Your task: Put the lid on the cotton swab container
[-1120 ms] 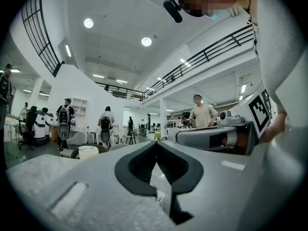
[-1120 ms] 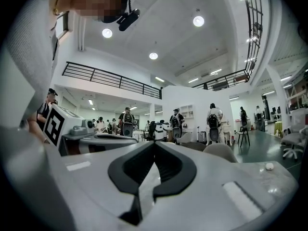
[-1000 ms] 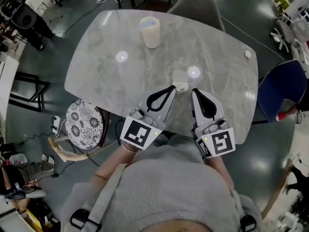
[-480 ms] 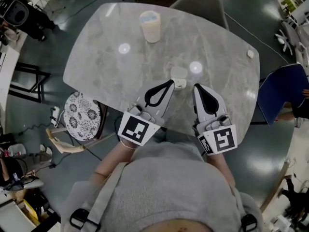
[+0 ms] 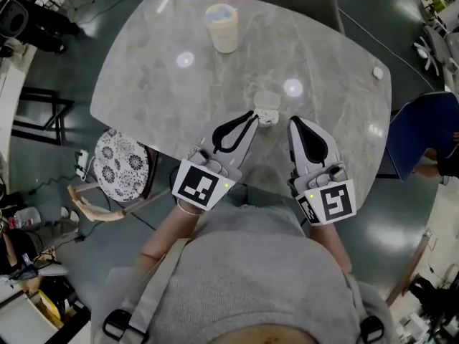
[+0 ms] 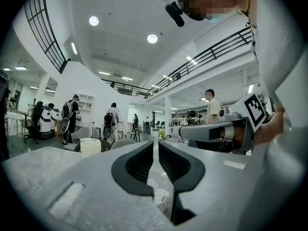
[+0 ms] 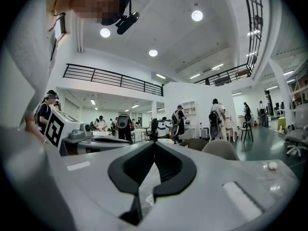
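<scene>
A small white container (image 5: pixel 267 119) sits on the marble table (image 5: pixel 158 99), with a round pale lid (image 5: pixel 267 99) lying just beyond it. My left gripper (image 5: pixel 252 115) has its tips right beside the container's left side. Its jaws are opening to a narrow slit, with nothing between them. In the left gripper view a white textured mass (image 6: pixel 161 198) shows below the left gripper (image 6: pixel 156 146). My right gripper (image 5: pixel 294 122) rests a little right of the container, shut and empty; its tips (image 7: pixel 154 146) meet in the right gripper view.
A tall cream cylinder (image 5: pixel 222 29) stands at the table's far side, also visible as the cylinder (image 6: pixel 90 146). A small white knob (image 5: pixel 378 72) lies near the right edge. A patterned stool (image 5: pixel 118 174) stands left of the table, a blue chair (image 5: pixel 423 131) to its right.
Both grippers stay beside the small container. The head view has shifted a little, so the table sits slightly higher in the picture.
</scene>
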The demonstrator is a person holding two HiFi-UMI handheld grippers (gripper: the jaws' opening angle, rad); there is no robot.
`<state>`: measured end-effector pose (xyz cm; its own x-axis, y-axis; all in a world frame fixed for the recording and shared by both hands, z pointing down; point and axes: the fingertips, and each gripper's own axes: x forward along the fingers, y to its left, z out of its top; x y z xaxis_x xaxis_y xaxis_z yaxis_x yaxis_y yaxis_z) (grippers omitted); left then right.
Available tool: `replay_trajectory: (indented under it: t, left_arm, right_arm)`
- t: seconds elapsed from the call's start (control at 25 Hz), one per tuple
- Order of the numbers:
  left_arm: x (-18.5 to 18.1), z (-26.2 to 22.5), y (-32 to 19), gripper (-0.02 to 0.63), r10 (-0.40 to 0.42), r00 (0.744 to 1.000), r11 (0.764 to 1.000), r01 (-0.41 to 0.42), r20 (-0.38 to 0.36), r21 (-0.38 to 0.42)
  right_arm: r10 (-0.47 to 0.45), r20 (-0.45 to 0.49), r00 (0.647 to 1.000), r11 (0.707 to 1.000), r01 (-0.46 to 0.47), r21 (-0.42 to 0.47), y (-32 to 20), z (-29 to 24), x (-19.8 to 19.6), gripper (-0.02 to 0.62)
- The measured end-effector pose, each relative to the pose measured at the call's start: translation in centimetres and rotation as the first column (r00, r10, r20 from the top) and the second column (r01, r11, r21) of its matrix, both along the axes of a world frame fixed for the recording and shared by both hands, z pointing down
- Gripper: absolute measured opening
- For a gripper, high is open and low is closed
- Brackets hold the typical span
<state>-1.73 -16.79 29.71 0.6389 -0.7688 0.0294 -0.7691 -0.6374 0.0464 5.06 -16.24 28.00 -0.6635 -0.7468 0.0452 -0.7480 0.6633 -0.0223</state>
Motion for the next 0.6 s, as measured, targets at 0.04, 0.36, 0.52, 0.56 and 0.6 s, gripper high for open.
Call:
replay_trajectory:
  t: [0.04,0.36,0.52,0.56,0.6]
  left_arm:
    - [0.0,0.2,0.0,0.035,0.002,1.0,1.0,-0.002,0.0,-0.004]
    - [-0.2,1.3,-0.2,0.11,0.013,1.0,1.0,-0.013,0.015,-0.02]
    - [-0.1,2.0,0.0,0.154,0.031,0.999,0.999,-0.03,0.017,-0.03]
    - [0.0,2.1,0.0,0.165,0.034,0.999,0.999,-0.033,0.017,-0.031]
    - [0.0,2.3,0.0,0.173,0.036,0.999,0.999,-0.036,0.018,-0.031]
  right_arm:
    - [0.0,-0.001,1.0,1.0,0.0,-0.002,-0.1,0.1,0.0,0.002]
    - [-0.007,-0.006,1.0,1.0,0.007,-0.019,-0.5,0.7,-0.3,0.002]
    - [-0.011,-0.006,1.0,1.0,0.011,-0.028,-0.5,1.0,-0.3,0.002]
    - [-0.011,-0.006,1.0,0.999,0.011,-0.03,-0.6,1.1,-0.3,0.002]
    - [-0.012,-0.007,1.0,0.999,0.011,-0.032,-0.7,1.2,-0.3,0.002]
